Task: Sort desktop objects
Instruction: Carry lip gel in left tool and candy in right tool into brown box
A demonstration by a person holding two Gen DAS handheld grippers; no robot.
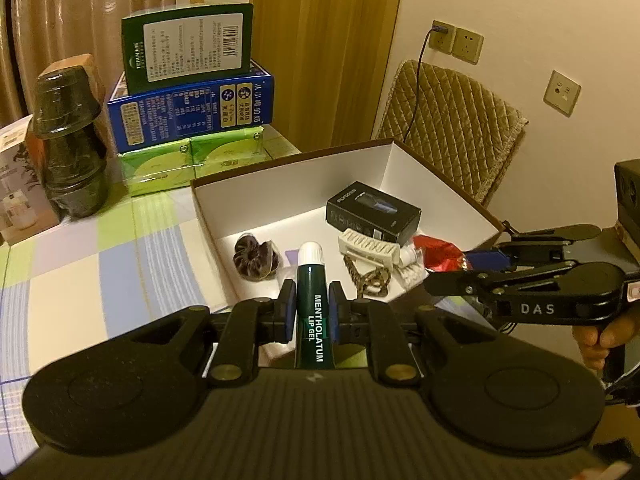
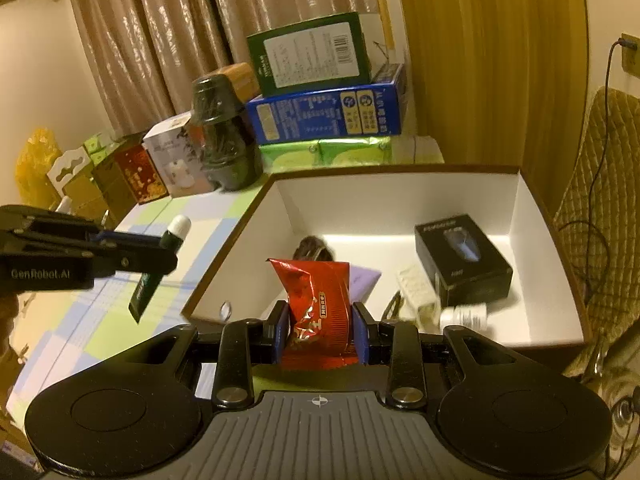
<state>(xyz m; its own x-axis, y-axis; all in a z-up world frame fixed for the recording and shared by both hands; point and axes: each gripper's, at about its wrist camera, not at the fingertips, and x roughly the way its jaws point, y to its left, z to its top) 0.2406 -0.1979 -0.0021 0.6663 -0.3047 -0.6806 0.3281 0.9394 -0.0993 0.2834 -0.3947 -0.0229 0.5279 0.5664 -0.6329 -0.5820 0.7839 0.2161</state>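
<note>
left gripper (image 1: pixel 313 312) grips smooth lip-gel tube (image 1: pixel 313 300) | right gripper (image 2: pixel 320 330) grips crinkled foil packet (image 2: pixel 318 312)

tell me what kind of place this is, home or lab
Most likely a room in a home, not a lab. A checked tablecloth covers the table, curtains hang behind stacked grocery boxes, and a padded chair stands beside an open box of personal items.

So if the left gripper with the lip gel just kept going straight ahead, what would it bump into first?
Probably the near wall of the white box, or, if it clears that, the dark scrunchie just inside. The left gripper points there with the lip gel tube leading; depth is hard to judge.
</note>
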